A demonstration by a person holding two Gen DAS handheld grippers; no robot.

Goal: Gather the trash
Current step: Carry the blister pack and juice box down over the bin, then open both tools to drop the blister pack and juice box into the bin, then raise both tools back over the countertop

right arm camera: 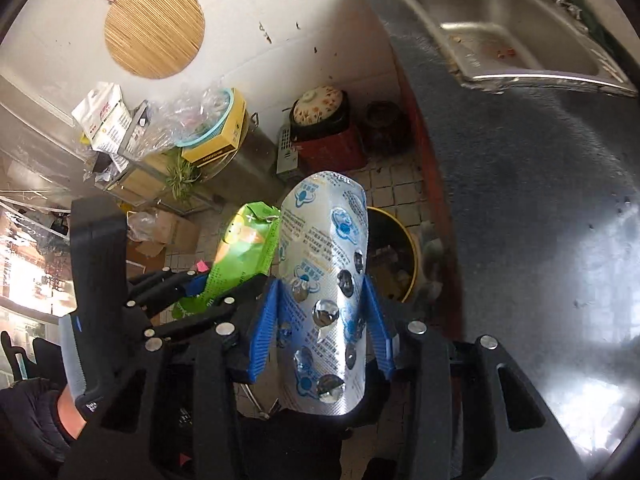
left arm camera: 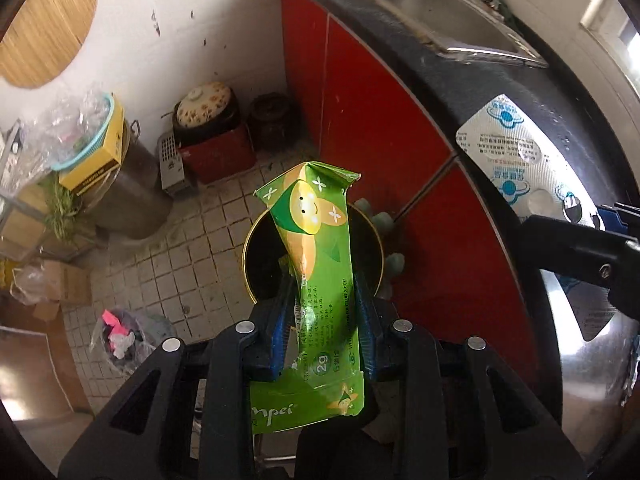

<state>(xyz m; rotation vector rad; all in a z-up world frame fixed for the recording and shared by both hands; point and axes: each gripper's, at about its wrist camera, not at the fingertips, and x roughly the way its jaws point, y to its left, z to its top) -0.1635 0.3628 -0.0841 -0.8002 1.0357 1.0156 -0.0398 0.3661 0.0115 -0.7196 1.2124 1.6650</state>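
**Over the bin, a wrapper in one gripper and a pill sheet in the other**

Beside the red-fronted kitchen counter (left arm camera: 360, 92), down on the tiled floor (left arm camera: 192, 248), stands a dark round bin (left arm camera: 256, 264) with a yellow rim, and both grippers are tilted steeply down toward it. The left gripper (left arm camera: 320, 312) has its blue pads pressed against the sides of a green snack wrapper (left arm camera: 320, 240); the jaws stand only a little apart, with the crumpled packet pinched between them. The wrapper sticks up out of the fingers, its torn end pointing away, and from the left wrist view it hangs right above the mouth of the bin.

The right gripper (right arm camera: 324, 312) carries a silver blister sheet (right arm camera: 324, 280) with blue printing and burst pockets, bowed lengthwise between the two blue pads. Its jaws are easing apart at this moment, yet the sheet sits between them with its edges against both pads. The bin (right arm camera: 400, 248) shows just behind and to the right of the sheet.

Seen from the right wrist, the left gripper (right arm camera: 224, 284) sits close on the left, the green wrapper (right arm camera: 244, 248) almost against the blister sheet. A dark-sleeved hand (right arm camera: 60, 412) grips its handle. Farther off, a steel sink (right arm camera: 500, 20) is set into the dark counter top, and a flowered pot lid (right arm camera: 318, 104) rests on a red box by the wall
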